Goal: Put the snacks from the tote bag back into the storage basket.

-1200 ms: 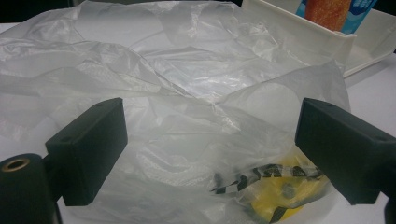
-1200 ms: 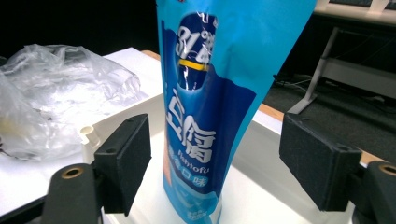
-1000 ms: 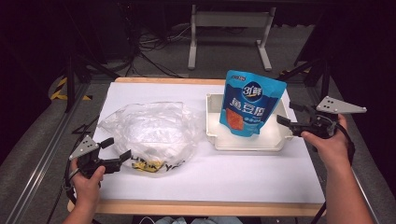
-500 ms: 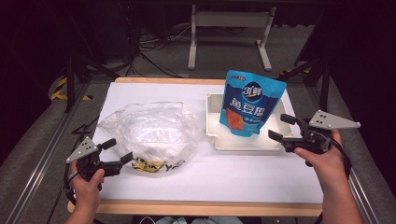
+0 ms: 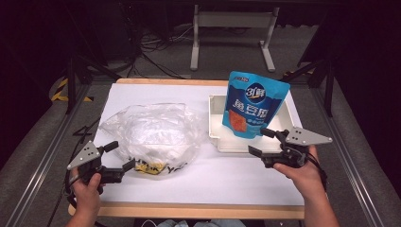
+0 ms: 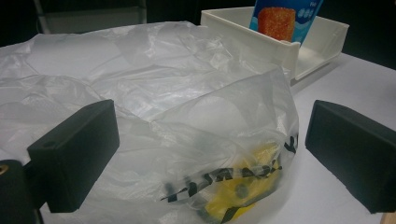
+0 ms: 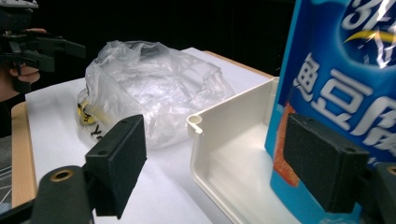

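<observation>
Moved: right hand-held gripper (image 5: 259,142), nearer the white tray's (image 5: 216,124) front corner, jaws just opening, empty; blue pouch (image 5: 253,104) upright inside. Left hand-held gripper (image 5: 119,156): apart, beside plastic bag (image 5: 151,135).

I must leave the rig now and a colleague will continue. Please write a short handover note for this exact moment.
Left gripper: jaws open, at the near edge of the clear plastic bag, bag edge between them, not pinched.
Right gripper: jaws have just been opening; open at the near rim of the white tray, nothing held.
Blue snack pouch stands upright in the tray.
Done: nothing gripped yet.
Left: probably grip the pouch and bag it while the left gripper holds the bag.
</observation>
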`<state>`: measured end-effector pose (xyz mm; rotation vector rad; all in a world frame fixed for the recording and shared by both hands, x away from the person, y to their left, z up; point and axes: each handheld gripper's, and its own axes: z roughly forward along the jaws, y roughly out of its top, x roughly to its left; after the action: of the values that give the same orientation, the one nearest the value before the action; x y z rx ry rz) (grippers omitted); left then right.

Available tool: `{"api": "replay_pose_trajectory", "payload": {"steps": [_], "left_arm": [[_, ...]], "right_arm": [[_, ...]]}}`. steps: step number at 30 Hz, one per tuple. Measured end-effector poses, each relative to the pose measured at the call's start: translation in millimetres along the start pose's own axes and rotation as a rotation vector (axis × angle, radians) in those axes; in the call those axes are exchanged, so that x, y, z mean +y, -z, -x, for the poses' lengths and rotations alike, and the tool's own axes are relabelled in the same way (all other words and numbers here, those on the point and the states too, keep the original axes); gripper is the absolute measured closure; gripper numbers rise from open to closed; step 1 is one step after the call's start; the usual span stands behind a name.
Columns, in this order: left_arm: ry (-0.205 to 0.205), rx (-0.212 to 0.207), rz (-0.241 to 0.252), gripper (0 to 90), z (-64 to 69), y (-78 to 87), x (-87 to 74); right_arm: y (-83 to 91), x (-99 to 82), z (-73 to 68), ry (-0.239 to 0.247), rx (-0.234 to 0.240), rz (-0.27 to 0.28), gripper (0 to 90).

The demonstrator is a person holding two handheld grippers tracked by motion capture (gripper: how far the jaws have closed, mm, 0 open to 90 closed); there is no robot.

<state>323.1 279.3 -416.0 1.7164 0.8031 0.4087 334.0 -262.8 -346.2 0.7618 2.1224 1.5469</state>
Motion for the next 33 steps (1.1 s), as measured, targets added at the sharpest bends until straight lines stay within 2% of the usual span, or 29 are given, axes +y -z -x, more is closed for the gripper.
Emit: {"api": "replay_pose_trajectory", "payload": {"steps": [6, 8, 11, 17, 18, 20, 22, 26, 33], "left_arm": [[-0.020, -0.061, 0.044, 3.8, 1.7, -0.2, -3.7], [-0.026, -0.073, 0.041, 1.7, 1.7, 0.1, -4.7], [-0.052, -0.033, 0.024, 1.8, 3.5, 0.1, -8.0], [-0.069, -0.021, 0.019, 1.9, 6.9, 0.8, -10.5], [-0.076, -0.023, 0.005, 1.9, 6.9, 2.0, -10.2], [-0.074, -0.022, 0.021, 1.9, 7.8, 2.0, -11.2], [-0.080, -0.038, 0.030, 1.8, 7.4, 3.0, -12.3], [-0.078, -0.053, 0.024, 1.5, 5.5, 4.1, -14.1], [-0.065, -0.044, 0.017, 1.5, 3.2, 1.2, -16.3]], "right_arm": [[-18.0, -19.9, -4.4, -0.011, 0.009, -0.033, 22.4], [-22.7, -26.0, -5.1, -0.006, 0.009, -0.044, 22.5], [-27.6, -33.1, -4.0, -0.021, 0.013, -0.058, 22.4], [-37.3, -44.2, -4.0, -0.029, -0.002, -0.111, 22.5], [-39.1, -45.8, -3.7, -0.033, -0.003, -0.118, 22.6], [-42.7, -49.3, -3.0, -0.039, -0.017, -0.132, 22.6], [-46.3, -53.2, -2.1, -0.045, -0.026, -0.141, 22.5], [-52.4, -62.4, 1.3, -0.063, -0.036, -0.157, 22.5], [-57.0, -72.3, 2.6, -0.067, -0.057, -0.187, 20.8]]}}
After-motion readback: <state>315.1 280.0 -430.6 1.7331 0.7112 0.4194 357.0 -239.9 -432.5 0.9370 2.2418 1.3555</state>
